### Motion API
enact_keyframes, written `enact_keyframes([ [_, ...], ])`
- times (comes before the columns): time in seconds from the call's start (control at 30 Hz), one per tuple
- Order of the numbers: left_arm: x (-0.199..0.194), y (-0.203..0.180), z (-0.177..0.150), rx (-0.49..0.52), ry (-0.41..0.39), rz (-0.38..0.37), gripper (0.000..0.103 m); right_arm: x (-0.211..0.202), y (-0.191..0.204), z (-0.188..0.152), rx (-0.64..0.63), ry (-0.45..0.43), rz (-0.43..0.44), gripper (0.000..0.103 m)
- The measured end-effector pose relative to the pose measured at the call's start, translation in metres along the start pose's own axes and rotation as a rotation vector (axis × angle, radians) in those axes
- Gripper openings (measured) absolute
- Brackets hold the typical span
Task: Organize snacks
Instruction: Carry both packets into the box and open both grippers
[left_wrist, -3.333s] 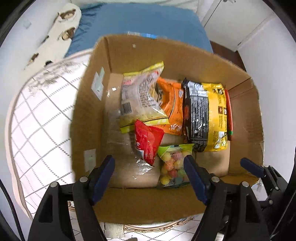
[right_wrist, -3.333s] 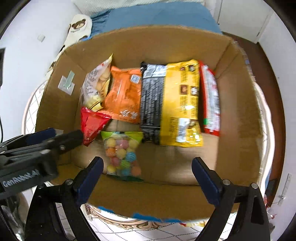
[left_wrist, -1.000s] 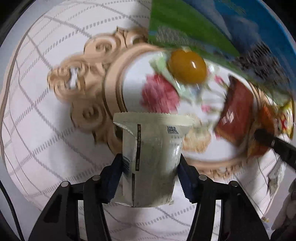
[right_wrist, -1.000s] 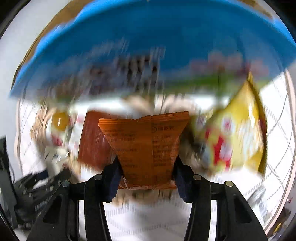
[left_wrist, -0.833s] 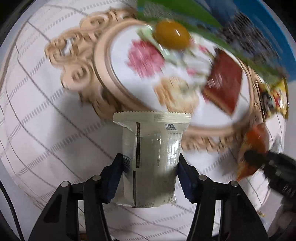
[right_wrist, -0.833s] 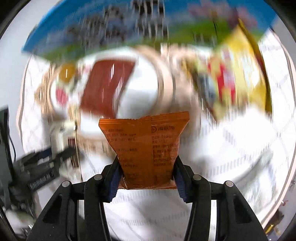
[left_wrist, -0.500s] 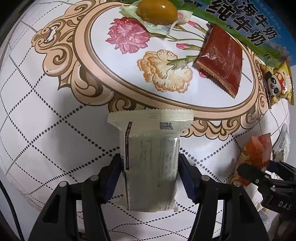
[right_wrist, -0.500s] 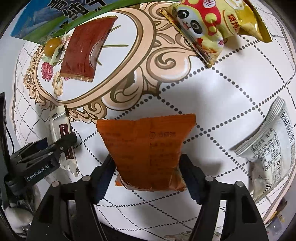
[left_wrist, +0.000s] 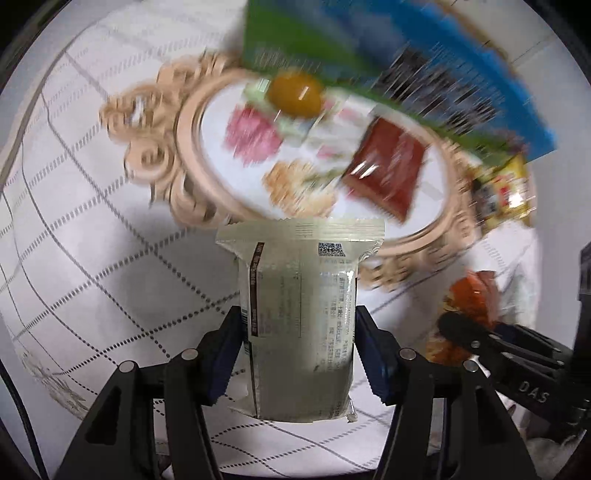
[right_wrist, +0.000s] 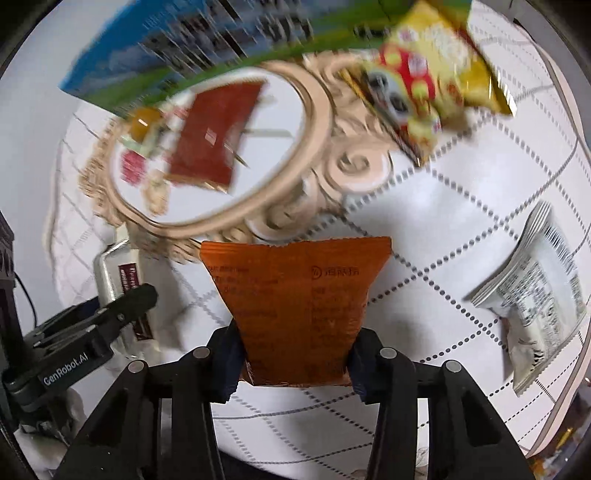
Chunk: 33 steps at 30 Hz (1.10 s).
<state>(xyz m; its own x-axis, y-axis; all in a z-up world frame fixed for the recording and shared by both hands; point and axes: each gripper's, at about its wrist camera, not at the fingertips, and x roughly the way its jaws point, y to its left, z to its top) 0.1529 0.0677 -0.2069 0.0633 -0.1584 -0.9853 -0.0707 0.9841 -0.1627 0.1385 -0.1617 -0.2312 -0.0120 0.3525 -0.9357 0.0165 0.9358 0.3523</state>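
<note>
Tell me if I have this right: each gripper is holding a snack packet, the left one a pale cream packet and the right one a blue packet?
Not quite. The right gripper holds an orange packet, not a blue one, as the right wrist view shows. The left gripper does hold a pale cream packet.

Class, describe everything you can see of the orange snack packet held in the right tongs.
The orange foil snack packet is a flat, glossy pouch with faint printed text and a crimped top edge notched near the middle. It stands upright, wider at the top and narrowing downward. The right tongs clamp its lower part from both sides, holding it above the white patterned tablecloth.
</note>
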Motion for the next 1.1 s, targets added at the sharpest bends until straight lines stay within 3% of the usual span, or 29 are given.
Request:
enact_keyframes([
  [0.17, -0.064, -0.026, 0.025, 0.048, -0.104, -0.087, 0.057, -0.060, 0.023, 0.028, -0.023, -0.109, 0.081, 0.049],
  [0.33, -0.117, -0.044, 0.081, 0.086, -0.183, -0.157, 0.057, -0.124, 0.028, 0.059, -0.039, -0.215, 0.139, 0.049],
  [0.5, -0.143, -0.061, 0.138, 0.119, -0.247, -0.121, 0.057, -0.175, 0.022, 0.110, -0.052, -0.316, 0.105, 0.049],
  [0.63, -0.132, -0.065, 0.184, 0.116, -0.206, -0.087, 0.057, -0.188, 0.013, 0.153, -0.048, -0.335, 0.060, 0.049],
  [0.77, -0.104, -0.058, 0.224, 0.122, -0.156, 0.007, 0.057, -0.182, 0.005, 0.191, -0.033, -0.318, 0.021, 0.049],
  [0.97, -0.050, -0.050, 0.255, 0.132, -0.038, 0.087, 0.057, -0.144, -0.013, 0.239, 0.016, -0.236, -0.019, 0.049],
  [1.1, -0.022, -0.045, 0.265, 0.118, 0.027, 0.097, 0.057, -0.115, -0.020, 0.257, 0.023, -0.167, -0.052, 0.049],
])
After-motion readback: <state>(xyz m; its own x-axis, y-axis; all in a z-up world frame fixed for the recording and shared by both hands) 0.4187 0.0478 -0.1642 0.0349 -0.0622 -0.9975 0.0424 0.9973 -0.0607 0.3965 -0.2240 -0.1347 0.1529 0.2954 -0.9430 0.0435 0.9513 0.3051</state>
